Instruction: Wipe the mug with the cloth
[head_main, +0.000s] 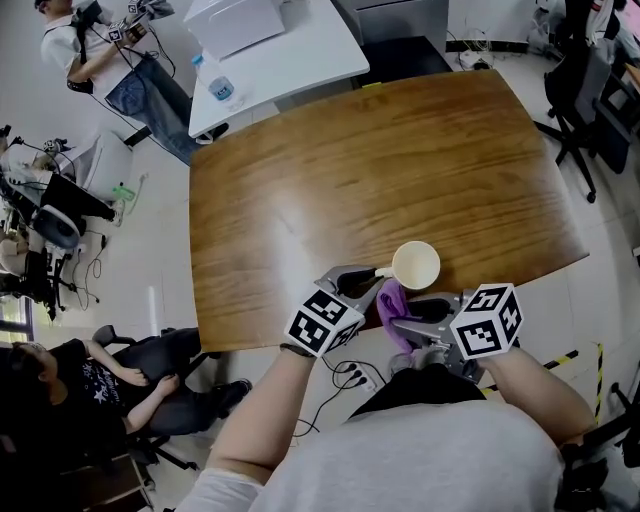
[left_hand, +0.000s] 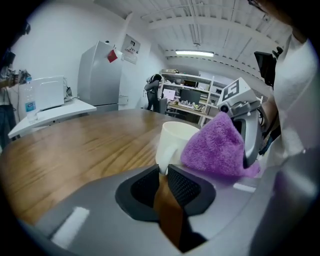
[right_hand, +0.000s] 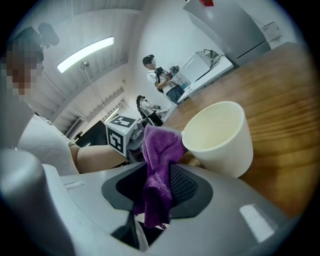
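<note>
Nearest in the head view, the left hand-held gripper (head_main: 368, 280) and right hand-held gripper (head_main: 402, 320) meet at the near edge of the brown wooden table (head_main: 350, 180), where the cream ceramic mug (head_main: 416, 265) stands upright. Left gripper view: its jaws pinch the mug's handle (left_hand: 164, 159). Right gripper view: its jaws clamp the purple terry cloth (right_hand: 157, 170), whose top is up against the mug's rim.

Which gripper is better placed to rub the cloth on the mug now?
The right gripper: it holds the purple terry cloth beside the cream ceramic mug, while the left gripper clamps the handle.
</note>
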